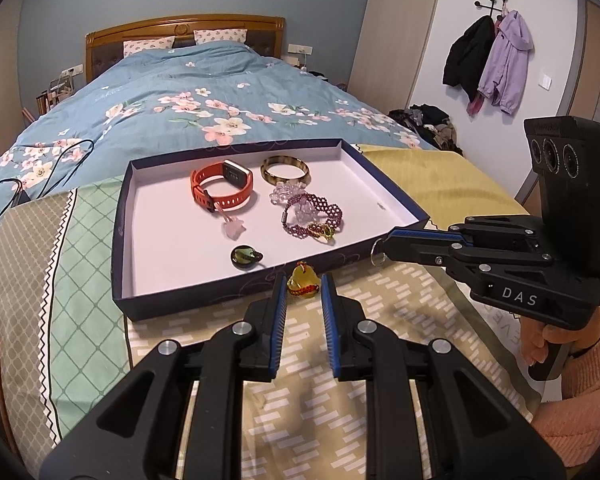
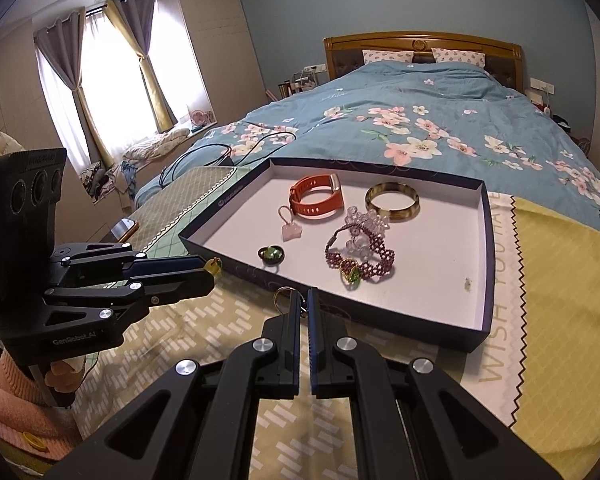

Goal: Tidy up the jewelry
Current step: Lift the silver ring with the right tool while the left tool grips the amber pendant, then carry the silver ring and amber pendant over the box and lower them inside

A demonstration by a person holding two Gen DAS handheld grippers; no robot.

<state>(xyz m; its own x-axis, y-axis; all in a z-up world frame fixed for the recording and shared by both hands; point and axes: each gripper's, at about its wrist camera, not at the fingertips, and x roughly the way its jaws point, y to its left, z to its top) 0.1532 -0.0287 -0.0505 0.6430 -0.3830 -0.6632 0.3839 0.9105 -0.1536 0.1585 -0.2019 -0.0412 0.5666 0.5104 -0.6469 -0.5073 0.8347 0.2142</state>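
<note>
Bedroom, blue wall, curtained window (image 2: pixel 112 76) at far left, wooden headboard (image 1: pixel 184 32), blue floral duvet (image 1: pixel 204 96) across the bed. At the bed's foot lie patterned cloths: green lattice at left, beige brick-print cloth (image 1: pixel 300 380) in the middle, yellow at right. On them sits a shallow dark-blue cardboard tray with white floor (image 1: pixel 172 236).

In the tray, left to right: orange-strapped smartwatch (image 1: pixel 220 190), pale pink charm (image 1: pixel 234 230), dark green glass pendant (image 1: pixel 244 257), tortoiseshell bangle (image 1: pixel 285 170), clear bead cluster (image 1: pixel 286 194), purple beaded bracelet (image 1: pixel 312 216).

Left gripper (image 1: pixel 304 294): fingers narrow, the amber-yellow pendant with red cord (image 1: pixel 302 282) between their tips, just outside the tray's near wall; whether the pads press it, cannot tell.

Right gripper (image 2: pixel 304 304): fingers closed, pinching a small silver key ring (image 2: pixel 282 298) at the tips, beside the tray's near wall.
</note>
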